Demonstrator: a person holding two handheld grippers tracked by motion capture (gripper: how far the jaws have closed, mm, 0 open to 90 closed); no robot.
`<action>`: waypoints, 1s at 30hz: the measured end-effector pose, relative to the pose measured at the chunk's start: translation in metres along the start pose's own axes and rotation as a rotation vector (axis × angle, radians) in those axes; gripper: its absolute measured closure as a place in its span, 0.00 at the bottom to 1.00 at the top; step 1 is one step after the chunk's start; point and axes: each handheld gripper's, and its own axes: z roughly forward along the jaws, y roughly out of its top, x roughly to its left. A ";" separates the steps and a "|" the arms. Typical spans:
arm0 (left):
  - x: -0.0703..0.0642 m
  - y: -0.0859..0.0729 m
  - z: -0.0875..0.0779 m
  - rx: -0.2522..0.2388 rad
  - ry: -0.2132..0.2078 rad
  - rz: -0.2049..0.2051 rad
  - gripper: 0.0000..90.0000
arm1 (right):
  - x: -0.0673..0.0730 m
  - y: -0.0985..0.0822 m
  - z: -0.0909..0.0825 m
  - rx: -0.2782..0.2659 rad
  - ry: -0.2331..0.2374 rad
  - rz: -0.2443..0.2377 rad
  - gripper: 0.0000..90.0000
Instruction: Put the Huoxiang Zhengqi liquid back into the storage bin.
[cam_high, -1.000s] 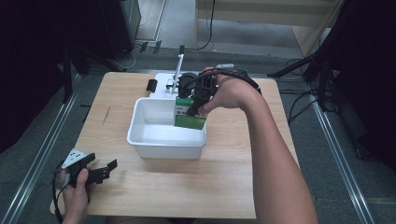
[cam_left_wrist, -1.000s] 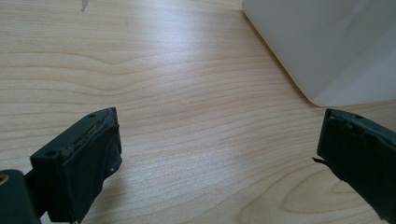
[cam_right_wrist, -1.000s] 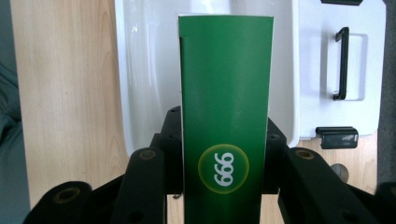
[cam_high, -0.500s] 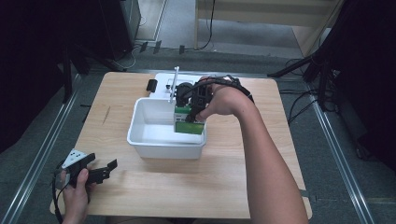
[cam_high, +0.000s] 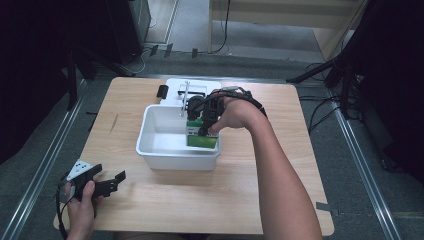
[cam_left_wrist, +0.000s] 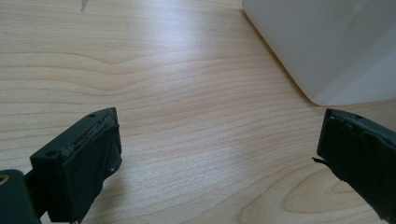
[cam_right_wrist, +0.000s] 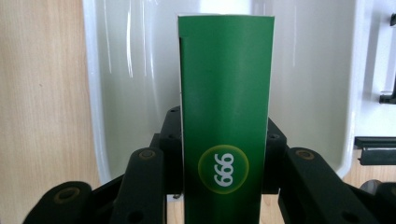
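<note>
A green carton (cam_high: 203, 140) marked "666" (cam_right_wrist: 226, 116) stands upright between the jaws of my right gripper (cam_high: 203, 129), which is shut on its two sides (cam_right_wrist: 224, 156). The carton hangs inside the white tub (cam_high: 150, 131) near its right wall, with the tub's glossy floor and walls (cam_right_wrist: 95, 93) behind it. I cannot tell whether the carton touches the floor. My left gripper (cam_high: 107, 176) lies low at the table's front left corner, held by a hand. Its jaws stand wide open over bare wood (cam_left_wrist: 219, 154), with a corner of the tub (cam_left_wrist: 327, 46) ahead of them.
Behind the tub lies a white plate (cam_high: 200, 86) with a thin upright metal piece and a small black block (cam_high: 162, 91). The wooden table (cam_high: 280, 165) has bare wood right of the tub and in front of it. Metal rails run along both sides on the floor.
The right hand has come down and slightly toward the front with the green carton, which now sits lower inside the tub. The left gripper has stayed where it was.
</note>
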 end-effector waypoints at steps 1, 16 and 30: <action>0.000 0.000 0.000 0.001 0.001 0.000 0.01 | 0.000 0.000 0.003 0.000 0.002 0.000 0.72; 0.000 0.000 0.000 -0.004 0.003 0.002 0.01 | 0.001 0.000 0.028 0.022 0.005 -0.023 0.71; -0.001 0.000 0.000 -0.003 0.001 0.001 0.01 | 0.003 0.001 0.045 0.056 0.015 -0.022 0.70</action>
